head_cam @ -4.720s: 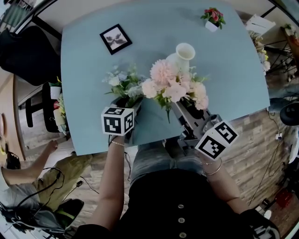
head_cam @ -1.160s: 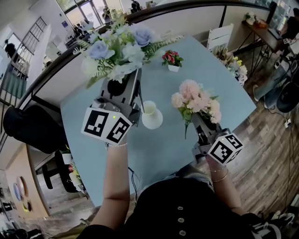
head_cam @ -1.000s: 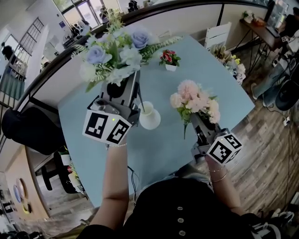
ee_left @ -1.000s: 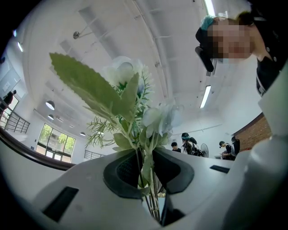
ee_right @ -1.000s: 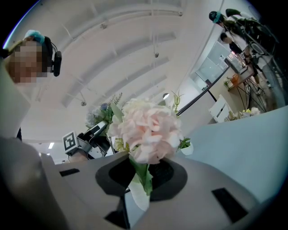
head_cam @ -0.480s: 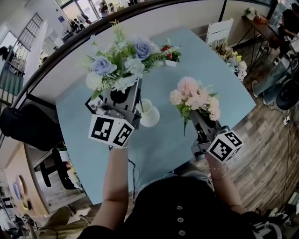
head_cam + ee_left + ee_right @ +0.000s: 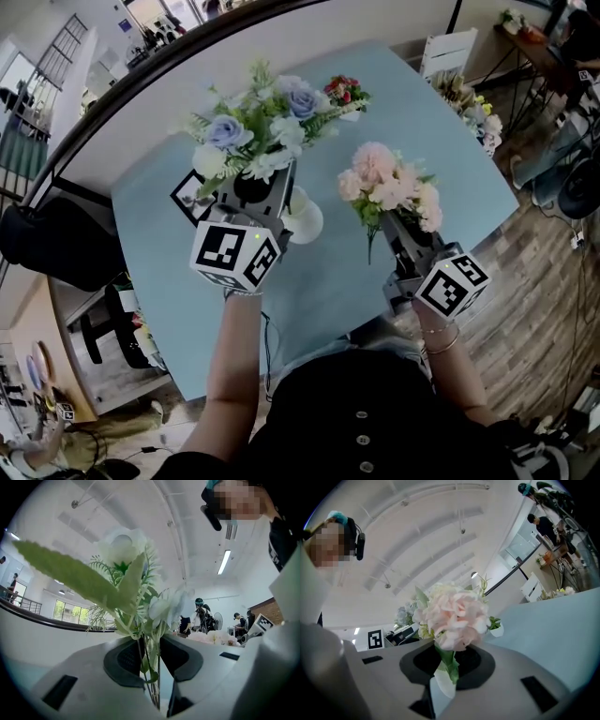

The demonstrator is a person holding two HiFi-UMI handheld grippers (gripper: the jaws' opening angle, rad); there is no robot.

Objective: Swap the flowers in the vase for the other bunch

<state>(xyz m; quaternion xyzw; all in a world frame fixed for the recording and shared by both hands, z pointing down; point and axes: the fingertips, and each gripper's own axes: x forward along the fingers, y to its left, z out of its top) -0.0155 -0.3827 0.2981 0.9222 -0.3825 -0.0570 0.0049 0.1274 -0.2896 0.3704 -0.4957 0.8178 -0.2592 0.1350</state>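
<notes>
1. Over the vase (image 7: pixel 307 223) on the desk (image 7: pixel 309 300), steady the blue bunch (image 7: pixel 262 127), stems grasped in left tongs (image 7: pixel 150 658), just easing open.
2. Sink stems fully before letting go.
3. Keep right tongs (image 7: pixel 447 665) clenched on pink bunch (image 7: pixel 389 187), aside.

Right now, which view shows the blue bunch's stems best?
Left gripper view: the left gripper holds the stems between its jaws. Head view shows only the blooms above the gripper; right gripper view catches a few distant blue blooms.

Two bunches (image 7: pixel 262 122), two tools (image 7: pixel 266 186) — one vase (image 7: pixel 306 221).
</notes>
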